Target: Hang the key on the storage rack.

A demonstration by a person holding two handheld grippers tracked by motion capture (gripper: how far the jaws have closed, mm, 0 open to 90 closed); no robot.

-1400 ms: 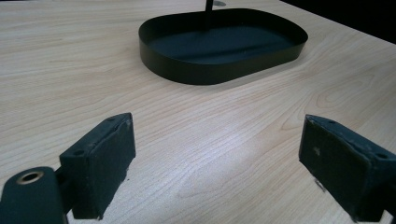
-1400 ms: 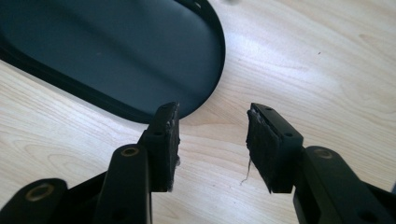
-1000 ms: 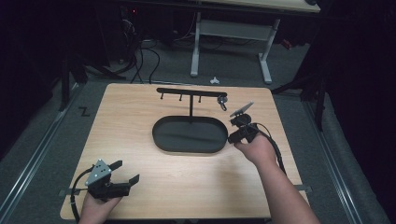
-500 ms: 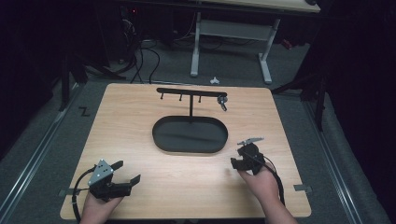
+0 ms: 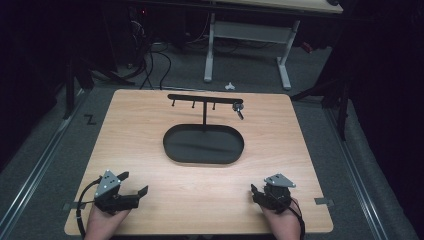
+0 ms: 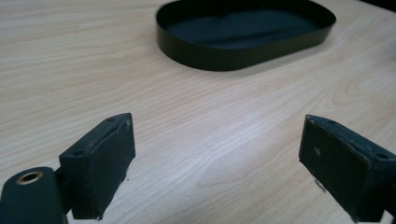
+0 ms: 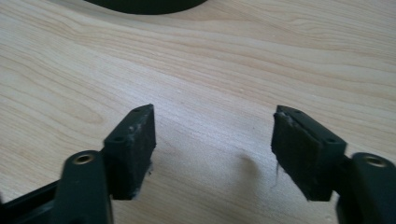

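**Right gripper back at the near edge, jaws parted**

Pulling away from the rack, the right gripper [image 5: 261, 192] is now sitting low at the near right of the table [image 5: 150, 130], its jaws just having been opening, nothing between them. The left gripper [image 5: 134, 186] is resting at the near left, jaws spread wide and empty. The black oval tray [image 5: 204, 145] is lying mid-table, long axis running left to right, with the hook rack [image 5: 204, 100] standing just behind it, bar parallel, a small key-like piece [image 5: 239, 108] hanging at its right end.

The item [image 5: 238, 109] hanging on the rack [image 5: 204, 100] is too small to identify.
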